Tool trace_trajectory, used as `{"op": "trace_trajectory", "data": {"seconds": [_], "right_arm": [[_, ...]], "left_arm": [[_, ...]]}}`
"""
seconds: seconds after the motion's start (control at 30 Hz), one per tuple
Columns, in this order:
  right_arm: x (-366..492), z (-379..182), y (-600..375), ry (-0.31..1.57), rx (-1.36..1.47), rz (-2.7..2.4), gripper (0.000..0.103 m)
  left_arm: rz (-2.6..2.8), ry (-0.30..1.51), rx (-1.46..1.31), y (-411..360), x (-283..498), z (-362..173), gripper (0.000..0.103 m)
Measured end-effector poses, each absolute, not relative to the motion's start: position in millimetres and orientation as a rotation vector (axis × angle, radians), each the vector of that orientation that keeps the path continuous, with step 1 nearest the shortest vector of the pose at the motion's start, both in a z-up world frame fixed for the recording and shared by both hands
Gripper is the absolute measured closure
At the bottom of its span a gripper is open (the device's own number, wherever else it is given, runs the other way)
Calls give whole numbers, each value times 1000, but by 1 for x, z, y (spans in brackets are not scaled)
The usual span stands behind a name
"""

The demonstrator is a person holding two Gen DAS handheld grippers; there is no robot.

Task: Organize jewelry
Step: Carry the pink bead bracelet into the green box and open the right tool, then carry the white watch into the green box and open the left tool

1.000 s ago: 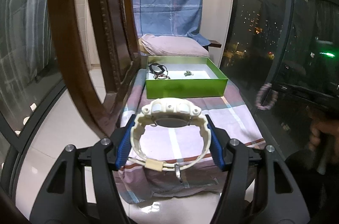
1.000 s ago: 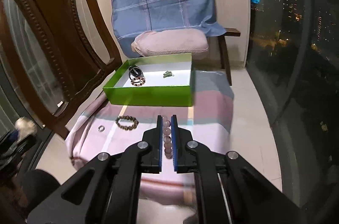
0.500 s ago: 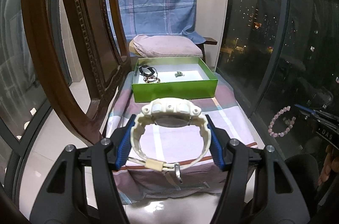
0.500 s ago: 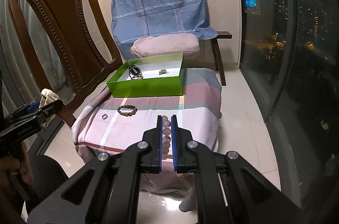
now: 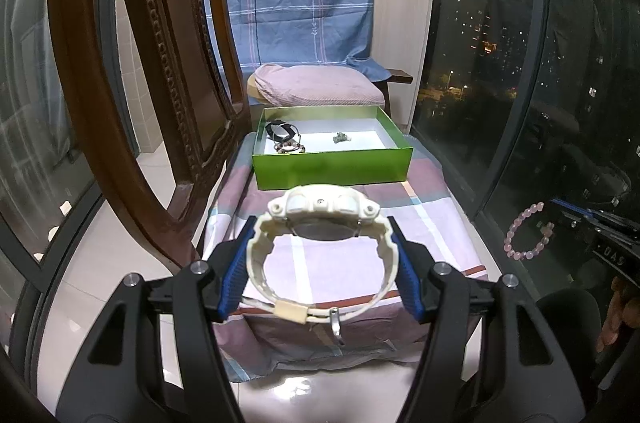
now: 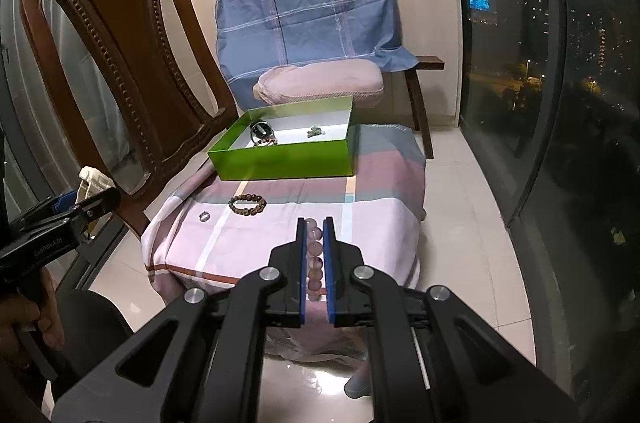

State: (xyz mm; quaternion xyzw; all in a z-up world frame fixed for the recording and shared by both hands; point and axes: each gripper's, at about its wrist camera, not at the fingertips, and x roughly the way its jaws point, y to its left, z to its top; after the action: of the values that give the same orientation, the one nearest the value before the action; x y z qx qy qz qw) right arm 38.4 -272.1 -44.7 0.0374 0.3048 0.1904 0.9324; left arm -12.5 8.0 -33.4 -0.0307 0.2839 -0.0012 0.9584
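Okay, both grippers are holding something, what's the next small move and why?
Probably carry the left gripper forward over the green box and open it there. Its pads are clamped on the white watch, held above the near end of the cloth, short of the box. The right gripper pinches the pink bracelet; it can follow.

Your right tongs (image 6: 314,261) are clamped on a pink bead bracelet (image 6: 314,255), its beads lined up between the blue pads, held above the near edge of the surface (image 6: 280,223) under its pink checked cloth. On that cloth lie a brown bead bracelet (image 6: 247,204) and, just to its left, a small ring (image 6: 204,216). Beyond them sits the green box (image 6: 280,159) with a few pieces inside. At far left, your left tongs (image 6: 86,199) hold a white watch (image 6: 94,183) beside the wooden chair (image 6: 120,63).
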Motion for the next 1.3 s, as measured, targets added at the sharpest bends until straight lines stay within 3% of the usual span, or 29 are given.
{"op": "trace_trajectory", "data": {"seconds": [0.27, 0.57, 0.6, 0.63, 0.7, 0.83, 0.97, 1.13, 1.3], "right_arm": [[98, -30, -244, 611, 33, 464, 95], [264, -5, -190, 561, -1, 405, 95], [283, -8, -186, 573, 3, 400, 90], [299, -14, -183, 598, 7, 397, 66], [311, -22, -187, 605, 22, 372, 36], [272, -29, -219, 536, 126, 394, 34], [196, -54, -263, 438, 160, 373, 15], [122, -104, -309, 487, 201, 285, 13], [112, -102, -319, 443, 213, 277, 11]], "left_arm": [[-3, 582, -93, 19, -14, -40, 41], [7, 592, -113, 33, -16, -45, 41], [10, 594, -112, 34, -16, -45, 41], [15, 596, -112, 35, -15, -45, 41], [21, 598, -113, 38, -14, -46, 41], [30, 601, -109, 42, -12, -46, 41], [24, 621, -110, 42, 0, -48, 41], [-16, 642, -99, 33, 36, -42, 41], [-74, 659, -80, 17, 113, -29, 41]]}}
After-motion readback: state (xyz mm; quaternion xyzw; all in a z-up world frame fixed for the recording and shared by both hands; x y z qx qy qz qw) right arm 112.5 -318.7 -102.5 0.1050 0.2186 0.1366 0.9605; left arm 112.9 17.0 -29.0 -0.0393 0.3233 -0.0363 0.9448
